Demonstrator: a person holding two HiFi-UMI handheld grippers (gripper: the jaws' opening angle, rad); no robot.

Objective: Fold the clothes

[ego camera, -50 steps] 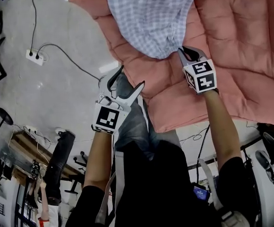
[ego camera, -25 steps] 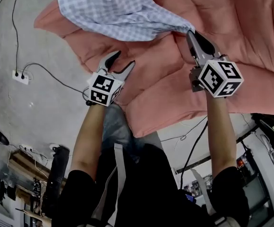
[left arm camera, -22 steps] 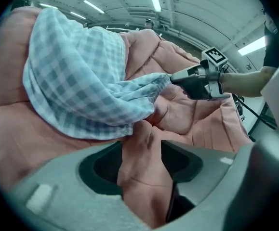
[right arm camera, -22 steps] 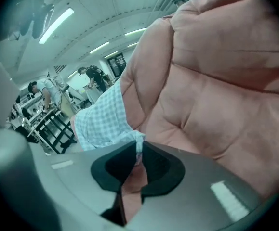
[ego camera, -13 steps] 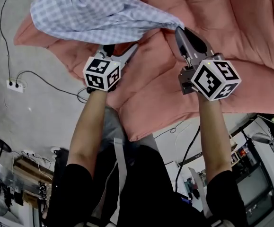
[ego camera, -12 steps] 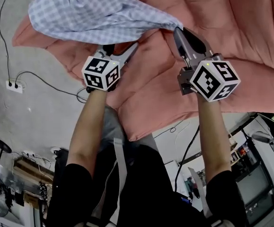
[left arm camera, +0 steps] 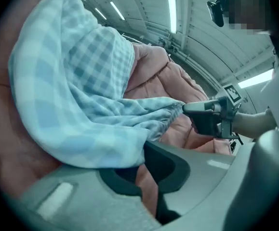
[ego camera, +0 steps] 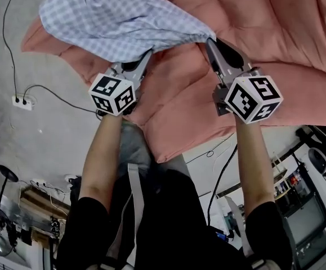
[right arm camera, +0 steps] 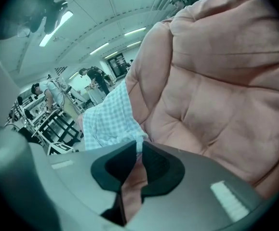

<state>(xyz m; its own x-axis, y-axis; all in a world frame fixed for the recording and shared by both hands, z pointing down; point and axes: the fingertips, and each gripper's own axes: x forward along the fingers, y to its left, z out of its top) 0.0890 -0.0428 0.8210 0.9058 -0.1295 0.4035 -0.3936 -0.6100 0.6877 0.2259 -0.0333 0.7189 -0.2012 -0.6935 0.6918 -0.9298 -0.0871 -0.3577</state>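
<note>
Head view is showing the right claw (ego camera: 212, 43) and the left claw (ego camera: 142, 61), just closing, both pinching the checked garment (ego camera: 117, 21) thinly at its edge, so lifting is risking a slip.

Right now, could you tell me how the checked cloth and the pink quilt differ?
The checked cloth is pale blue with a fine check; the pink quilt is plain and stitched into puffy panels. The cloth is the smaller and sits bunched on top of the quilt, which is spread wide beneath it. The right gripper pinches the cloth's corner, not the quilt. Both are soft fabric.
</note>
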